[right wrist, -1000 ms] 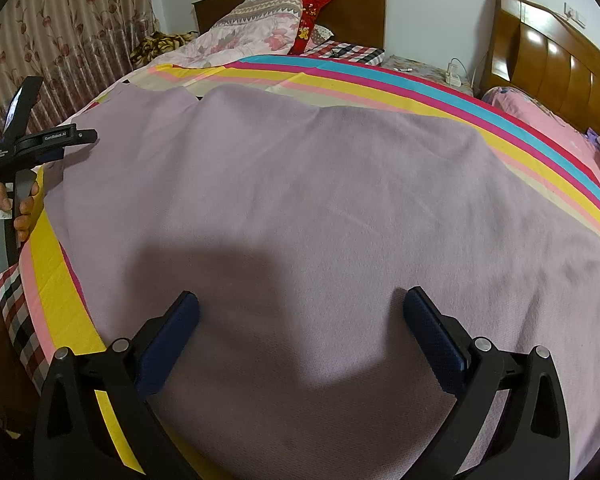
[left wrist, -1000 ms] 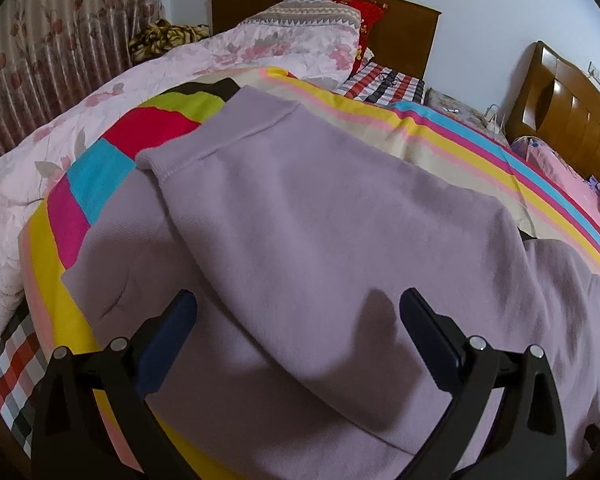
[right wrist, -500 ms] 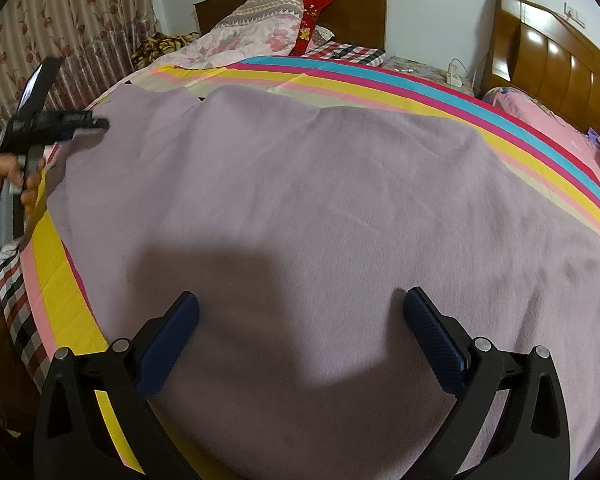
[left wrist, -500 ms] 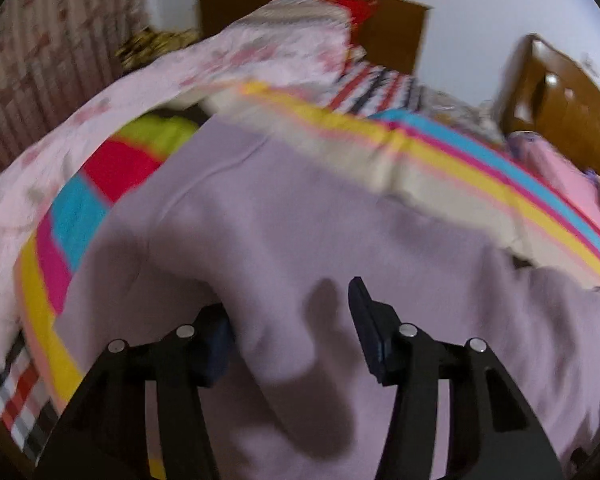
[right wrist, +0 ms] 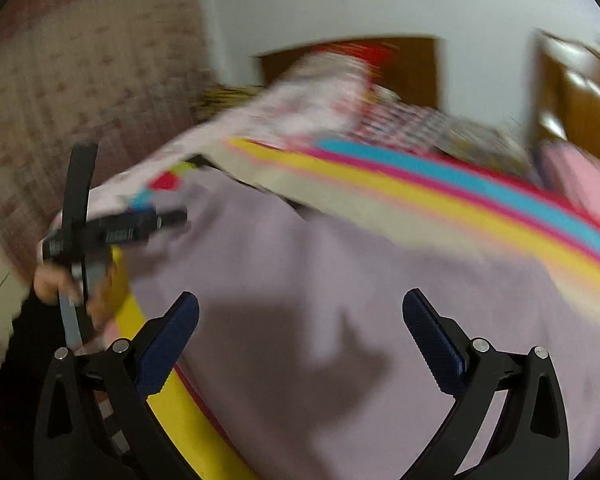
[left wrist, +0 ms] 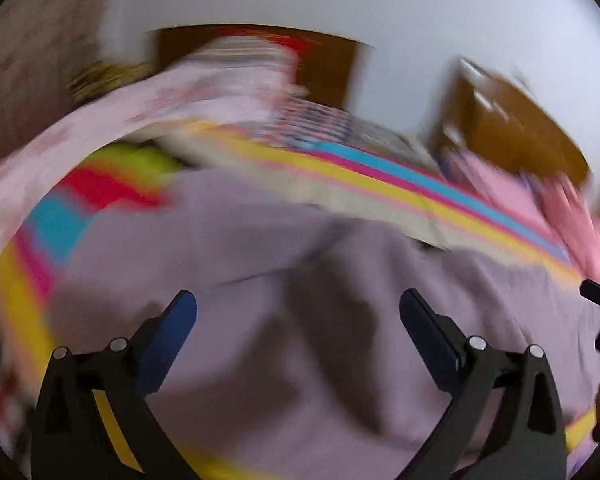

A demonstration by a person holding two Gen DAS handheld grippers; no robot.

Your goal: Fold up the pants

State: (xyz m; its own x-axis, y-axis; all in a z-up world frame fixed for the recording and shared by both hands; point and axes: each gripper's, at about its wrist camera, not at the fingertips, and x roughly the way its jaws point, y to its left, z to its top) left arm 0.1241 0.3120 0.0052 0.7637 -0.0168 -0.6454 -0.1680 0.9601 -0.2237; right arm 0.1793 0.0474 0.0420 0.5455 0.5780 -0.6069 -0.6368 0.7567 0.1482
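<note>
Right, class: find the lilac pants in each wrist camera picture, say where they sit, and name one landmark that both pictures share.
Left wrist view: the lilac pants fill the lower middle, spread on the bed under the open left hand-held gripper.
Right wrist view: the pants fill the lower centre and right, under the open right hand-held gripper.
Shared landmark: the striped blanket curving behind the pants.

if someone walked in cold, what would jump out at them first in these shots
The big lilac pants spread over the bed would catch the eye first, filling the lower middle of both views. Behind them the striped blanket runs in yellow, pink and blue bands toward the wooden headboard. The left gripper and right gripper both stand open above the cloth, holding nothing; the left jaws have just been opening.
</note>
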